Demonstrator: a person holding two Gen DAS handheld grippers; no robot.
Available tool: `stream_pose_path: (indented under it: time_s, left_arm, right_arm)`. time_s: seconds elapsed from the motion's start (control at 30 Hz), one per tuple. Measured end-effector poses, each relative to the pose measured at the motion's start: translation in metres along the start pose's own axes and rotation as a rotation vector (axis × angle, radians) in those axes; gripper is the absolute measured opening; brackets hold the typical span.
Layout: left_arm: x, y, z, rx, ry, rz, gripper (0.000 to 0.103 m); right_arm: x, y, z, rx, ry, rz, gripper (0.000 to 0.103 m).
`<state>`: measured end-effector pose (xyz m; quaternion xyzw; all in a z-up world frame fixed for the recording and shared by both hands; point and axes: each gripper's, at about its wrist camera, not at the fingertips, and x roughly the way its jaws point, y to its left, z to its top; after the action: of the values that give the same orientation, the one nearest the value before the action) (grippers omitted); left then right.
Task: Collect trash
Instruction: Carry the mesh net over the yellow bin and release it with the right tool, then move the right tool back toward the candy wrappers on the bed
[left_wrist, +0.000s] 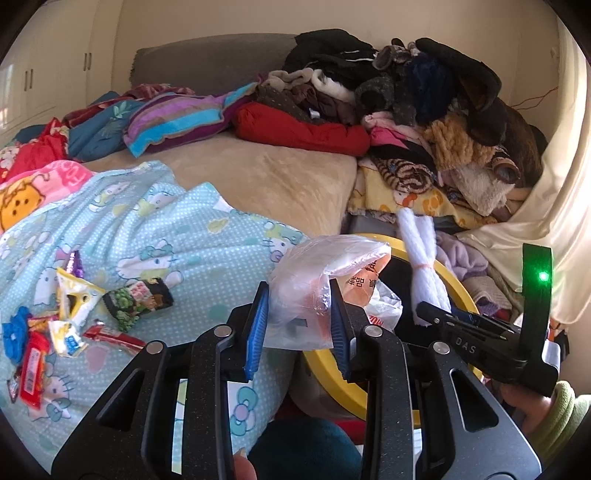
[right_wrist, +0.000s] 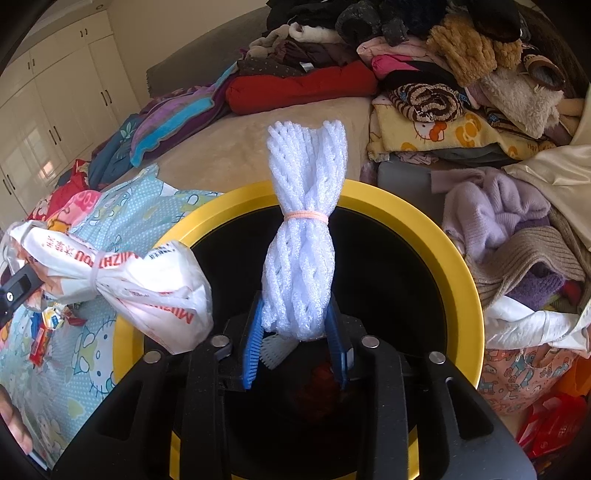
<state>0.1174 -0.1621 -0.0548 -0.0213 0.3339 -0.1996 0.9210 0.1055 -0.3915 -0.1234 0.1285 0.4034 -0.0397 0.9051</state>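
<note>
Over the round yellow-rimmed black trash bin (right_wrist: 436, 229), 2 claws w/ blue pads meet, 1 item each. Right claw (right_wrist: 295, 343) is clamped on the bottom end of 1 white foam-net bundle (right_wrist: 303, 236), tied at its waist w/ 1 pale pink rubber band (right_wrist: 306, 216); bundle stands upright, above the bin's mouth. Same bundle (left_wrist: 421, 258) shows in left view w/ right claw (left_wrist: 439, 314) beneath it, over the bin rim (left_wrist: 458, 288).

Left claw (left_wrist: 299, 325) is pinching 1 crumpled white plastic bag w/ red-orange print (left_wrist: 325, 280), at the bin's left edge. In right view that bag (right_wrist: 122, 280) hangs over the bin's left rim, cinched mid-way; can't tell if it touches the rim.

Left of the bin, on the light-blue cartoon-cat bedsheet (left_wrist: 147, 229), lies 1 loose cluster of snack wrappers: 1 dark green-and-black packet (left_wrist: 138, 301), 1 yellow-white torn pouch (left_wrist: 75, 297), 1 purple foil wrapper (left_wrist: 75, 264), 1 red bar wrapper (left_wrist: 33, 369), 1 red stick wrapper (left_wrist: 114, 336), 1 small white-blue sachet (left_wrist: 68, 338), 1 blue crumpled piece (left_wrist: 16, 332). A few more are part-hidden at frame edge, exact total unclear.

Beyond the bin, 1 tan blanket (left_wrist: 266, 177) covers the bed; 1 tall heap of clothes (left_wrist: 424, 110) sits behind and right of the bin, incl. 1 red folded quilt (left_wrist: 303, 129).
</note>
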Motion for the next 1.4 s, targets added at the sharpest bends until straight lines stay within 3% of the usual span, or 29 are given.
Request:
stream_pose_path:
  time_s: [0.03, 0.07, 0.1, 0.13, 0.27, 1.0, 1.4]
  left_arm:
    - [0.001, 0.0, 0.0, -0.003, 0.002, -0.008, 0.037]
    - [0.001, 0.001, 0.0, -0.011, -0.002, -0.01, 0.047]
    - [0.0, 0.002, 0.0, -0.021, -0.007, -0.011, 0.067]
    - [-0.001, 0.003, -0.001, -0.03, -0.011, -0.015, 0.078]
    - [-0.005, 0.01, 0.0, -0.059, -0.024, -0.013, 0.092]
    - [-0.036, 0.041, 0.007, -0.117, -0.092, 0.054, 0.092]
    - [-0.06, 0.076, 0.014, -0.148, -0.147, 0.124, 0.092]
  right_arm:
    - [-0.001, -0.001, 0.0, 0.004, -0.005, -0.003, 0.058]
    - [-0.003, -0.002, 0.001, 0.01, -0.013, -0.005, 0.063]
    - [-0.005, -0.003, 0.002, 0.022, -0.024, -0.009, 0.068]
    - [-0.006, -0.005, 0.003, 0.028, -0.026, -0.012, 0.07]
    - [-0.01, -0.007, 0.006, 0.034, -0.043, -0.026, 0.073]
    - [-0.046, 0.049, 0.018, -0.075, -0.13, 0.059, 0.08]
    - [-0.06, 0.094, 0.014, -0.155, -0.144, 0.134, 0.082]
